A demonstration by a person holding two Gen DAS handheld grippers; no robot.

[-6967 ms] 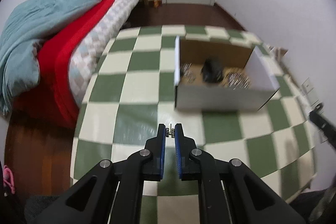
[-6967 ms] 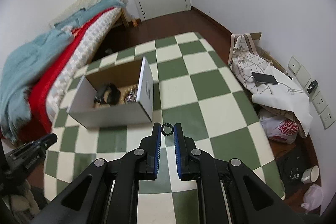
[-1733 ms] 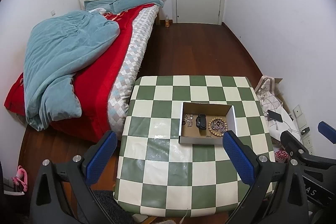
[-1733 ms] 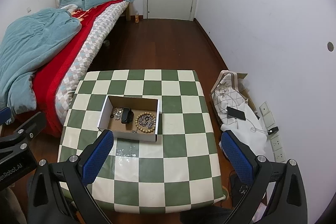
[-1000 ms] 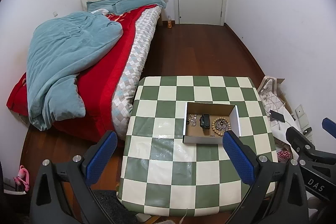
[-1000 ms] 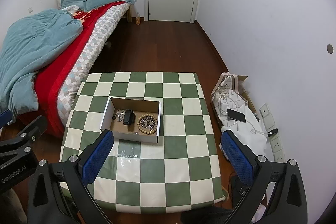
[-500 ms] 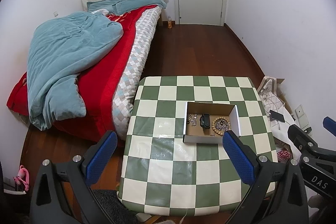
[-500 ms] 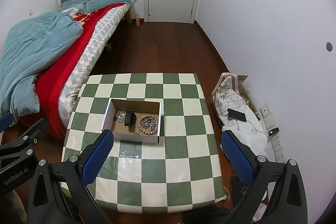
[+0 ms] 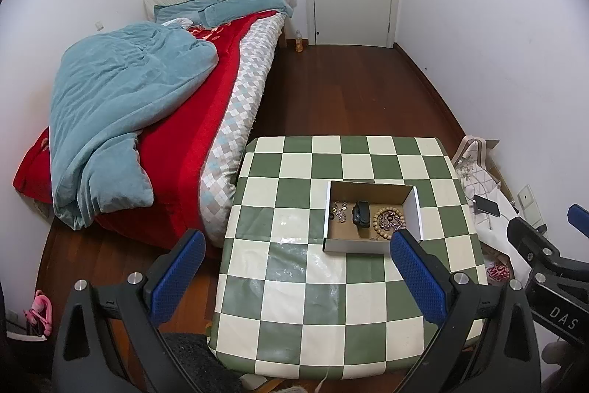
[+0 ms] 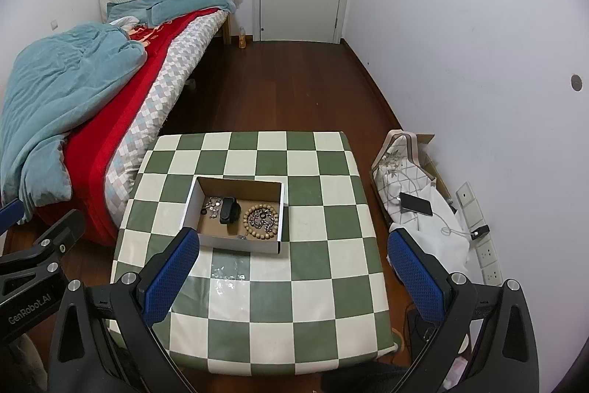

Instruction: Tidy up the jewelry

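We hold the left tongs (image 9: pixel 294 249) and right tongs (image 10: pixel 291 249) spread wide, gripping nothing; the jewelry (image 10: pixel 259 218) lies in the box (image 10: pixel 280 216) mid-frame on the checked table (image 10: pixel 313 282).

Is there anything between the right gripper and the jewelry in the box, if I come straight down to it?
Nothing visible stands in the way. The right gripper is open and held high over the checkered table. The cardboard box has no lid, and the bead bracelet and black item lie exposed inside.
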